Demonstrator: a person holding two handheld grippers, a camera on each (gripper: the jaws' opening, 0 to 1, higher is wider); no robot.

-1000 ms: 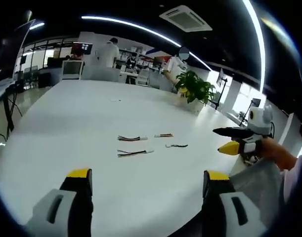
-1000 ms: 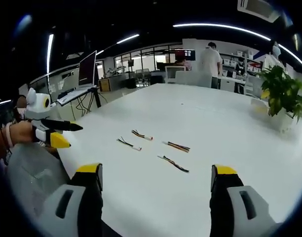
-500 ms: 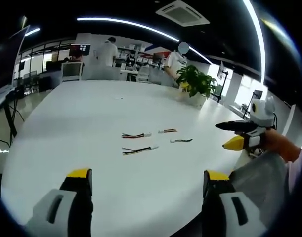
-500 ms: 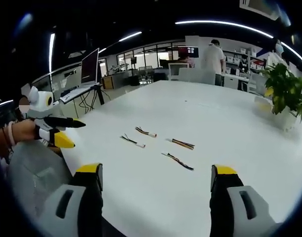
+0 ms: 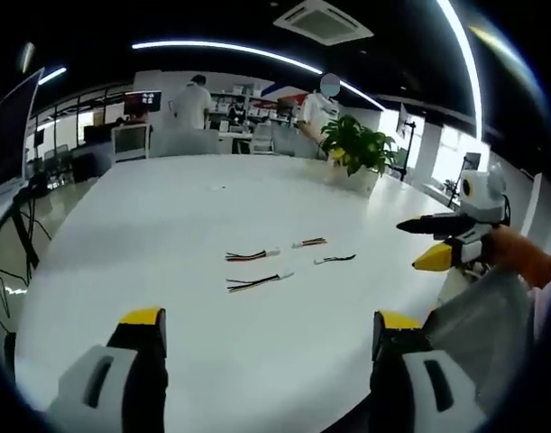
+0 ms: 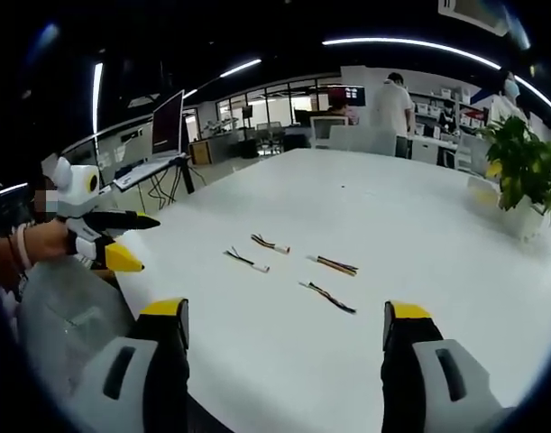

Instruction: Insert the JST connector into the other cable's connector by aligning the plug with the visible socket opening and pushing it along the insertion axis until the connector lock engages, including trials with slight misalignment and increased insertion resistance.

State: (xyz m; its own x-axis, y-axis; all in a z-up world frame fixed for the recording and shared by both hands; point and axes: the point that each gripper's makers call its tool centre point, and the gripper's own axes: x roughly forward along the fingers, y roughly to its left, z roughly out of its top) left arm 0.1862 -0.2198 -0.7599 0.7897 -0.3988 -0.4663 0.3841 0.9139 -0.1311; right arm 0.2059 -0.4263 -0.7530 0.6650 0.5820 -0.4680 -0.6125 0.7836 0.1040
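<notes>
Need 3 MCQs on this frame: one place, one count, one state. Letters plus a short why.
1. Where do the cable pieces lie?
A. on the white table, ahead of both tools
B. in a tray
C. held in the left tool

2. How many short cable pieces are on the table?
A. two
B. four
C. six

3. How do the right tool's jaws stand?
A. shut on a cable
B. shut on nothing
C. open, holding nothing

Answers:
1 A: the cable pieces lie loose on the white table, beyond the right tool and the left tool.
2 B: four separate pieces can be counted in the right gripper view.
3 C: its yellow-tipped jaws stand wide apart with bare table between them.
</notes>
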